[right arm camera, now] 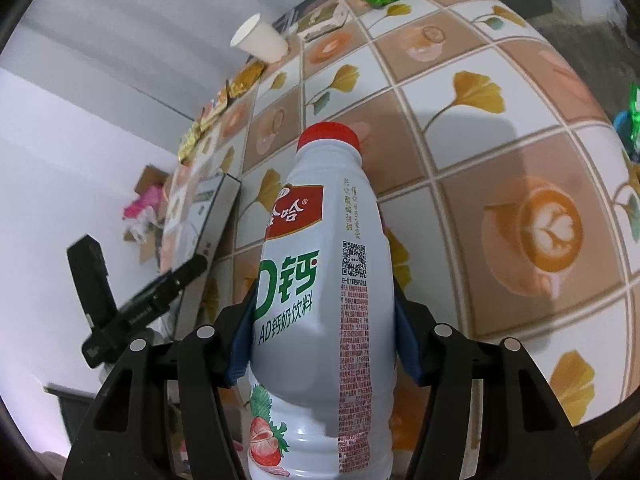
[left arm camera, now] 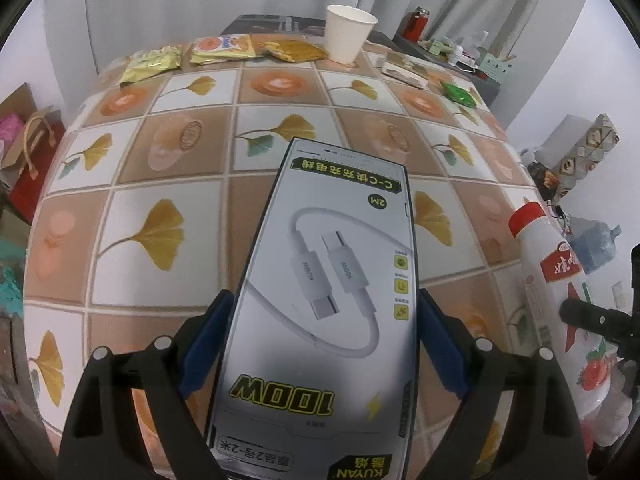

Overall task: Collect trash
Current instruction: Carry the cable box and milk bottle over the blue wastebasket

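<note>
My left gripper [left arm camera: 322, 312] is shut on a grey cable box [left arm camera: 324, 280], printed with a white USB-C cable and "100W", held above the table's near side. My right gripper [right arm camera: 324, 320] is shut on a white milk drink bottle [right arm camera: 324, 280] with a red cap, held over the table's edge. The bottle also shows in the left wrist view [left arm camera: 560, 300], and the box in the right wrist view [right arm camera: 208, 216]. On the far side lie a white paper cup [left arm camera: 348, 34], yellow snack wrappers [left arm camera: 224, 46] and a green wrapper [left arm camera: 460, 94].
The table [left arm camera: 160, 168] has a tiled cloth with leaf and coffee prints. A flat beige packet [left arm camera: 404, 68] lies near the cup. Bags and boxes [left arm camera: 28, 140] stand on the floor at left; a cluttered shelf [left arm camera: 452, 46] at back right.
</note>
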A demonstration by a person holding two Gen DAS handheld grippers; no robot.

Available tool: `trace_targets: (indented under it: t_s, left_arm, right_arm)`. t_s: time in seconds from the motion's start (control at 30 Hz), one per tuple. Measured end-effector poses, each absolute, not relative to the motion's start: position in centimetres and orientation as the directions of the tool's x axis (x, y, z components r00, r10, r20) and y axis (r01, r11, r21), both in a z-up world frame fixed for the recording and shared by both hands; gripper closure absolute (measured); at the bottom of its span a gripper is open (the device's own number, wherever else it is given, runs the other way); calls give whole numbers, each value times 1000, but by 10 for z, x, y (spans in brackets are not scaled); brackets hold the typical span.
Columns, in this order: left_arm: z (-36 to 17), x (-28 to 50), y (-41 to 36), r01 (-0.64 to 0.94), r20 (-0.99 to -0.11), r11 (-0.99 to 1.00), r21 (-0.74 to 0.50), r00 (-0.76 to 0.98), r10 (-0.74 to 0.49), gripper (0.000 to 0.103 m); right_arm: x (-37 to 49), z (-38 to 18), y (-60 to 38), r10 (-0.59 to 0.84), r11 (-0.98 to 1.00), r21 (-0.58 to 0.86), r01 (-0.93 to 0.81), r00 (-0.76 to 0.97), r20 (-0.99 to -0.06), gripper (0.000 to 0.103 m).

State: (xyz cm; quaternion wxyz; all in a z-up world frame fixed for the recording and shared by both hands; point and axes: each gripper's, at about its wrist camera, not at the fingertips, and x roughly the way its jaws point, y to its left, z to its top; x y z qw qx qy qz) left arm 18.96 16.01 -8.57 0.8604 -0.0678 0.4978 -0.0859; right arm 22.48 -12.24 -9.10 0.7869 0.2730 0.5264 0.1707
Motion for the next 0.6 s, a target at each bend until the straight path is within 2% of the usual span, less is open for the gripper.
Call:
trace_targets:
  t_s: [0.33,0.6]
  left_arm:
    - [-49,180,119,165,-815,962,-217,511,-272,16]
    - [-23,181,56,272,-796,938,-214,508,-329,16]
  right_arm:
    - [207,-78,-159,587,741,671,22,463,-664,47]
    - [178,-72,-210,575,699,712,57,548,-608,47]
